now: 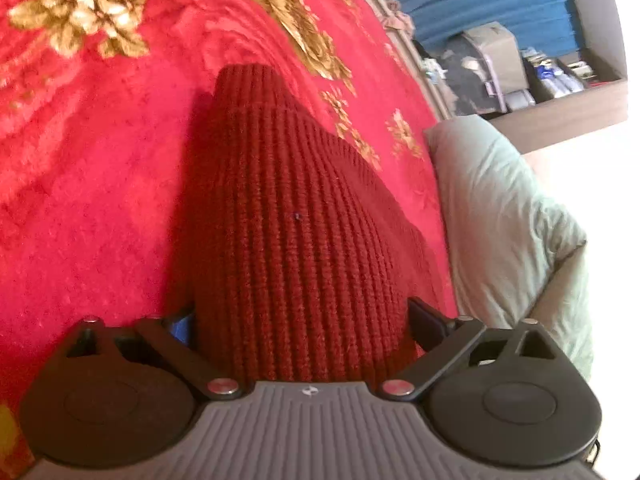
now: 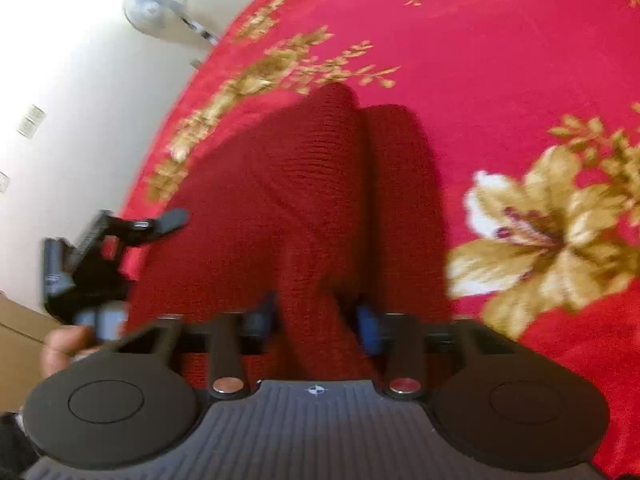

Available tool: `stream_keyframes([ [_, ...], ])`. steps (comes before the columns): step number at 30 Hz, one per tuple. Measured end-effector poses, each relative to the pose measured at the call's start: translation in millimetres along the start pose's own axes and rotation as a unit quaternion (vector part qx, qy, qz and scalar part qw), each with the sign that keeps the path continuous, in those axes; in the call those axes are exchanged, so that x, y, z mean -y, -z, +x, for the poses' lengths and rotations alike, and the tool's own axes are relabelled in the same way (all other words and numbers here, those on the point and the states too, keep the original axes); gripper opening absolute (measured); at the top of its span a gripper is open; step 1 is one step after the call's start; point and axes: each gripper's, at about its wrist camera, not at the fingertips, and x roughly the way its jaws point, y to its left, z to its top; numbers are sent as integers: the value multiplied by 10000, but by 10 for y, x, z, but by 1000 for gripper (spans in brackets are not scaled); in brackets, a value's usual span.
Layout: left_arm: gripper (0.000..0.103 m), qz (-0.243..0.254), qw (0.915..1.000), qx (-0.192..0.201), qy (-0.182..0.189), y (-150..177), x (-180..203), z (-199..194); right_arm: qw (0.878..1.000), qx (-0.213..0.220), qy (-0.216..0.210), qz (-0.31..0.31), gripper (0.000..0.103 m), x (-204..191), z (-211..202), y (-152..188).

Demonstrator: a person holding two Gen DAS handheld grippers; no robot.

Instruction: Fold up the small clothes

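The near end of the dark red ribbed knit garment (image 1: 288,216) is hidden under both gripper bodies, and the right wrist view is blurred, so its folds there are hard to read. The left gripper (image 1: 300,324) has its jaws spread wide with the thick knit bunched between them, whether pinched I cannot tell, while the right gripper (image 2: 312,316) is closed to a narrow gap on a raised ridge of the same cloth. The garment lies on a plush red blanket (image 1: 80,200) with gold flowers, near the edge by a pale green pillow (image 1: 508,216); a white fan (image 2: 154,6) stands against the wall.
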Motion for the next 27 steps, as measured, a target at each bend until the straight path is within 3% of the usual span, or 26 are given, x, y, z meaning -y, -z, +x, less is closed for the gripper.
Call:
stream_keyframes([
  [3,70,610,9978,97,-219,15,251,-123,9999,138,-36,-13,26,-24,-11,23],
  [7,67,1525,9874,336,-246,-29,746,-356,9987,495,-42,132,21,-73,-74,101],
  [12,65,2583,9614,950,-79,-302,1250,-758,9911,1310,-241,-72,20,-408,-120,78],
  [16,69,2537,9550,1525,-181,-639,1000,-1149,9841,1696,-521,-83,20,-751,-49,-122],
  [17,79,2544,9516,1687,-346,-702,882,-1199,9826,1734,-632,-193,20,-879,15,-168],
  [18,91,2523,9477,1823,-703,-764,753,-1209,9826,1698,-670,-354,21,-983,105,-203],
  [19,93,2438,9458,1818,-1139,-835,620,-1203,9841,1563,-597,-593,23,-1103,250,-232],
  [20,90,2300,9463,1625,-1588,-897,469,-1171,9865,1373,-401,-792,27,-1188,414,-249],
  [22,76,2023,9475,1313,-2100,-921,270,-1230,9894,992,277,-1028,27,-1267,773,-242],
  [24,75,1841,9554,1313,-1899,-797,202,-1423,9891,626,781,-1082,27,-1240,1039,-189],
  [27,76,1955,9642,1155,-1371,-516,227,-1558,9888,699,831,-1025,27,-1194,1080,-193],
])
